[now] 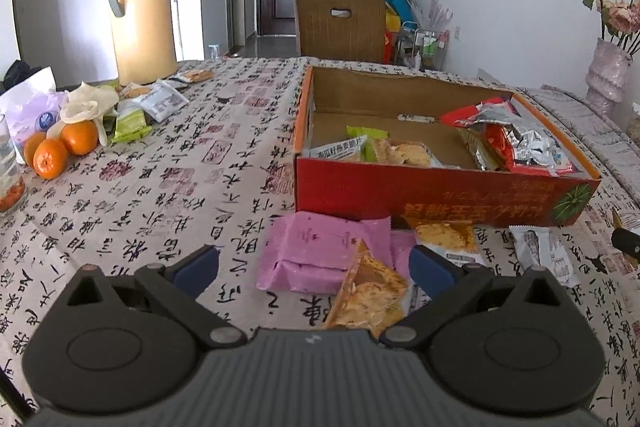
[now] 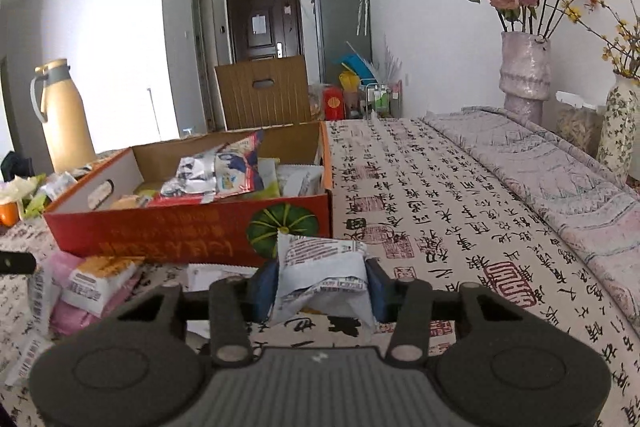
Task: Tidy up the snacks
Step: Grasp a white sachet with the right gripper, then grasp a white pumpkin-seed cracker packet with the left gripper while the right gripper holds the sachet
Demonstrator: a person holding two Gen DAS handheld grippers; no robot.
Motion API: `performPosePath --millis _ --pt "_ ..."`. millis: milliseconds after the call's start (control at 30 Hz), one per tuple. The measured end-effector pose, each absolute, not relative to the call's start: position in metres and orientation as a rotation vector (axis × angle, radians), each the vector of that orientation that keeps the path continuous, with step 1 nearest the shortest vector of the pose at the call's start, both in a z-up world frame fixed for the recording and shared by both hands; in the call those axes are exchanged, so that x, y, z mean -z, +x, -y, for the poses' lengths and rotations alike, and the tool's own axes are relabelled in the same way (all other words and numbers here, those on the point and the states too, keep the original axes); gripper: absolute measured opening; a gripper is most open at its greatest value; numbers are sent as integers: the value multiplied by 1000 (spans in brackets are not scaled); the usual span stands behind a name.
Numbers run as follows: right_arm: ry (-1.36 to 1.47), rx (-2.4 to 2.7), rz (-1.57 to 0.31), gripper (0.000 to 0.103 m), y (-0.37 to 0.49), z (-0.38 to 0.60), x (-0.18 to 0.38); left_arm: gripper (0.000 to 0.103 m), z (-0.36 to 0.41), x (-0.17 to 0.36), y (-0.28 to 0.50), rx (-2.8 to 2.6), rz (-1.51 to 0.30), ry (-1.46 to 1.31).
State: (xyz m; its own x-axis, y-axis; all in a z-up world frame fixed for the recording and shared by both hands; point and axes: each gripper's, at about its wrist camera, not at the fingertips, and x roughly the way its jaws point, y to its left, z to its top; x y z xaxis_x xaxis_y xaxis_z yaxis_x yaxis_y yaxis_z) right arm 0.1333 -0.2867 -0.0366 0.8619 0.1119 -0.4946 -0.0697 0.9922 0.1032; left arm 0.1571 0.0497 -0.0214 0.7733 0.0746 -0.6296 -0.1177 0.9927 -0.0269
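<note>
A red cardboard box (image 1: 440,195) (image 2: 160,231) stands open on the table with several snack packets inside, among them a red and silver bag (image 1: 512,135). In front of it lie pink packets (image 1: 316,251), an orange cracker packet (image 1: 372,291) and a white packet (image 1: 544,255). My left gripper (image 1: 314,267) is open just above this pile, the pink and orange packets lying between its blue pads without being pressed. My right gripper (image 2: 320,279) is shut on a white snack packet (image 2: 320,263), which it holds above the tablecloth near the box's front right corner.
A tan thermos jug (image 1: 140,15), oranges (image 1: 60,147), loose packets (image 1: 160,99) and a glass (image 1: 8,167) sit at the far left. A wooden chair (image 1: 340,23) stands behind the table. Flower vases (image 2: 524,71) and a folded quilt (image 2: 560,167) line the right side.
</note>
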Motion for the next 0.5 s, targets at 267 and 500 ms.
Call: performPosePath --millis 267,500 --pt "107 -96 -538 46 128 285 43 103 -37 25 152 -17 -691 -77" --pt "119 -94 -550 46 123 287 47 103 -25 25 147 42 -683 -67"
